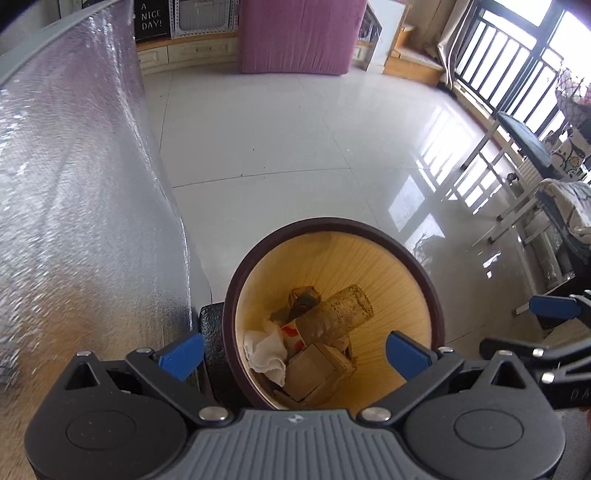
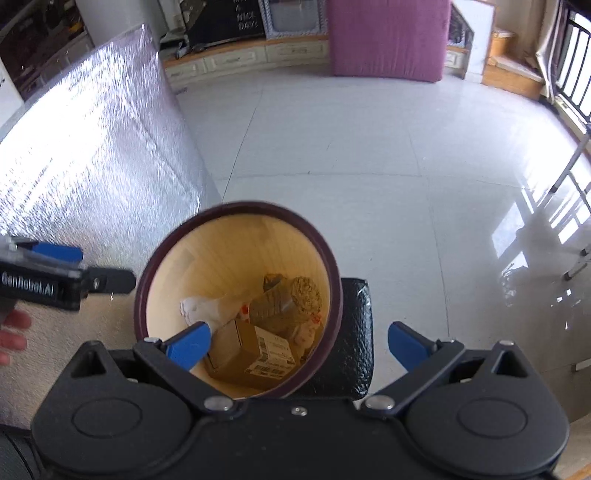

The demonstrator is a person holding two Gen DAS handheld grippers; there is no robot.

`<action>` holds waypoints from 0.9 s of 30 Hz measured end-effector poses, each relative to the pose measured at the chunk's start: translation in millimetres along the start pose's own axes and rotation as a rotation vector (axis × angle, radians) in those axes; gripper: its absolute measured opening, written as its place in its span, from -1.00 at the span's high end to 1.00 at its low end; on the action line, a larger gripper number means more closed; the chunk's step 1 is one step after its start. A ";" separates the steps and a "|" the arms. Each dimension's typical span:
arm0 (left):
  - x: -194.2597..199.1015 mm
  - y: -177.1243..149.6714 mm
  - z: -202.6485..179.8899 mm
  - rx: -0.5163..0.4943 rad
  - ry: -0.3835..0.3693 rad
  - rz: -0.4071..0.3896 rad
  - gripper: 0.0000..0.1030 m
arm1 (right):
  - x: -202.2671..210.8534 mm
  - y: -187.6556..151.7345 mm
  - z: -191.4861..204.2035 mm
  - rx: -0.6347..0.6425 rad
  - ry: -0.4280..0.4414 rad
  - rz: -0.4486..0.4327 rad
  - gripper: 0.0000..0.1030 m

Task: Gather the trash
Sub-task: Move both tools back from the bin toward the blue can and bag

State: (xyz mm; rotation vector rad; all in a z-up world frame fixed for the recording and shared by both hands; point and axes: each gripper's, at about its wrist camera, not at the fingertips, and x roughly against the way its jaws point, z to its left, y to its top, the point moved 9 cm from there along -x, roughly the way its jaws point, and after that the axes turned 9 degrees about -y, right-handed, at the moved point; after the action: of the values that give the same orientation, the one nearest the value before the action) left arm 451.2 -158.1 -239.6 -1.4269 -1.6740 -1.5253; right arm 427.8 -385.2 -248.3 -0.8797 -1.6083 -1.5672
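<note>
A: Looking down past the left gripper (image 1: 294,350), what do you see first?

B: Two blue fingers (image 1: 183,353), smooth and flat, spread far apart. Nothing is between them. The black body behind them has round bumps and a ribbed gray top.

A: And the right gripper (image 2: 299,347)?

B: Same thing. Its blue pads (image 2: 407,347) are wide apart and hold nothing. It is black and shiny.

A: What is under them?

B: A round trash bin (image 1: 388,236). Its rim is dark brown and its inside is a light, wood-colored yellow with thin lines. It stands on the shiny white tile floor (image 1: 277,129), just below both grippers.

A: What is in it?

B: A rough brown tube (image 1: 334,314) that looks like cork, lying on its side. A soft, crumpled white tissue (image 1: 266,350). A brown cardboard box (image 2: 251,350) with a white label. A dark crinkly wrapper (image 1: 303,299) sits behind the tube.

A: Anything beside the bin?

B: A bumpy black thing (image 2: 354,332) touches the bin's side. A big silver sheet (image 1: 74,184), sparkly and dimpled, stands next to it. Far back is a pink cushion (image 1: 299,33).
</note>
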 end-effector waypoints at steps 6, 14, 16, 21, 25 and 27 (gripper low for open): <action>24.1 -2.6 -1.4 0.009 -0.004 -0.044 -1.00 | 27.2 3.0 0.0 -0.035 -0.013 -0.033 -1.00; 65.4 1.8 -5.1 -0.008 -0.013 -0.118 -1.00 | 59.8 -3.8 -4.7 -0.107 -0.010 -0.046 -1.00; 77.6 3.8 -7.6 -0.010 -0.021 -0.140 -1.00 | 70.1 -2.5 -5.3 -0.123 -0.009 -0.064 -1.00; 115.3 11.6 -13.7 -0.033 -0.043 -0.218 -1.00 | 101.5 10.2 1.3 -0.135 -0.012 -0.125 -1.00; 154.0 20.4 -11.8 -0.051 -0.043 -0.295 -1.00 | 129.5 29.9 17.2 -0.112 0.000 -0.193 -1.00; 174.8 23.7 -6.3 -0.051 -0.037 -0.333 -1.00 | 141.2 42.4 26.3 -0.108 0.015 -0.226 -1.00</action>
State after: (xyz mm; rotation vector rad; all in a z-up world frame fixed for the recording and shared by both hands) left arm 408.2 -101.8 -78.0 -1.2531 -1.9849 -1.7355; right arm 390.9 -358.8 -105.7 -0.7604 -1.6717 -1.8263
